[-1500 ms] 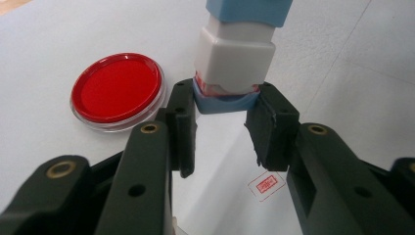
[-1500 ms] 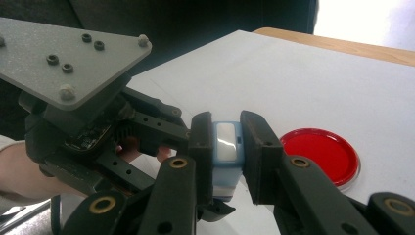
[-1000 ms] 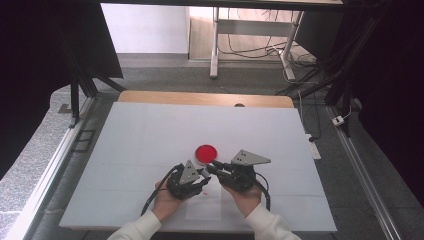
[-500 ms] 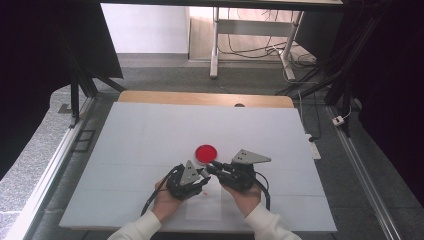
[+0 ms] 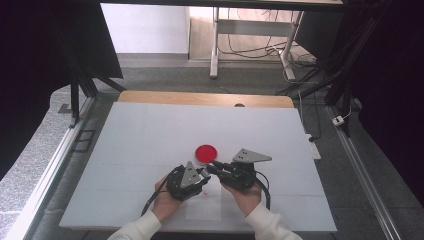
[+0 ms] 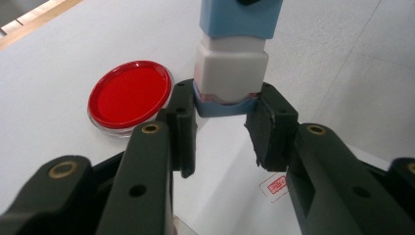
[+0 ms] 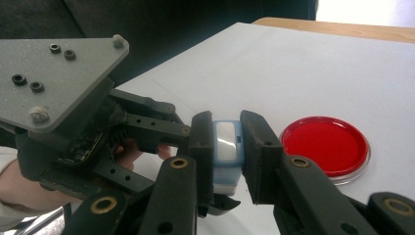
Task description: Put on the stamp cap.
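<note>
red stamp imprint (image 6: 274,185) on paper, illegible

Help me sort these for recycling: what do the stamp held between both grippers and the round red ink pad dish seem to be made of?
The stamp looks like moulded plastic: smooth matt white body, blue collar and top, soft sheen on its rounded edges. The ink pad dish seems clear glossy plastic, its see-through rim catching light; the red inside looks flat and dull, perhaps an inked pad, though that is uncertain.
</note>
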Tool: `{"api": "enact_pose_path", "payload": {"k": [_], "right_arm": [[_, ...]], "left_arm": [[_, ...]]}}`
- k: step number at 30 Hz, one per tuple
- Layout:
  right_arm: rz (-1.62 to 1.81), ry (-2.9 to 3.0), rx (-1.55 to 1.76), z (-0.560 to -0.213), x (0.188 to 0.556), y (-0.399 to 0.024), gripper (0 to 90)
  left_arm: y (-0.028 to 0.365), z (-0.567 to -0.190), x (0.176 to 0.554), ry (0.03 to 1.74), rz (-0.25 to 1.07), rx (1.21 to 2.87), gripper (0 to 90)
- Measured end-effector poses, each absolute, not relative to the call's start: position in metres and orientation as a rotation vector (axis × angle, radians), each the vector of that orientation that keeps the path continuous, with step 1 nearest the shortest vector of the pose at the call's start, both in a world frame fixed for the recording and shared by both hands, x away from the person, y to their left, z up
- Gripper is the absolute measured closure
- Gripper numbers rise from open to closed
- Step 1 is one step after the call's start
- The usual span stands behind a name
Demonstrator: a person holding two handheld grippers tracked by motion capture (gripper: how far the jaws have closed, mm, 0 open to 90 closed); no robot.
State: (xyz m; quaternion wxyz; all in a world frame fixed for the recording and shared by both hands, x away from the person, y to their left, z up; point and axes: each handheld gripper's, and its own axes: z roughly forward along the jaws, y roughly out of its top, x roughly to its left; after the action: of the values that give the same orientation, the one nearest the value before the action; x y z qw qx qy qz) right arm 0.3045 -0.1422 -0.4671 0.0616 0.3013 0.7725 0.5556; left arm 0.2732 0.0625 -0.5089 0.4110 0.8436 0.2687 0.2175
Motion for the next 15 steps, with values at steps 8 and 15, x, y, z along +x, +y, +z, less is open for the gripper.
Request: {"api": "enact_pose_path", "payload": {"k": [8,15], "right_arm": [[1.651,2.366,0.928,-0.4713,0.3053,-0.1401,75.8],[1.628,2.384,0.932,-0.4740,0.3053,-0.1381,75.9]], "left_arm": [[0.0613,-0.5102,0.2735,0.677,0.550,2.147,64.2],[0.0599,-0.5099,0.2729,0.677,0.565,2.165,64.2]]}}
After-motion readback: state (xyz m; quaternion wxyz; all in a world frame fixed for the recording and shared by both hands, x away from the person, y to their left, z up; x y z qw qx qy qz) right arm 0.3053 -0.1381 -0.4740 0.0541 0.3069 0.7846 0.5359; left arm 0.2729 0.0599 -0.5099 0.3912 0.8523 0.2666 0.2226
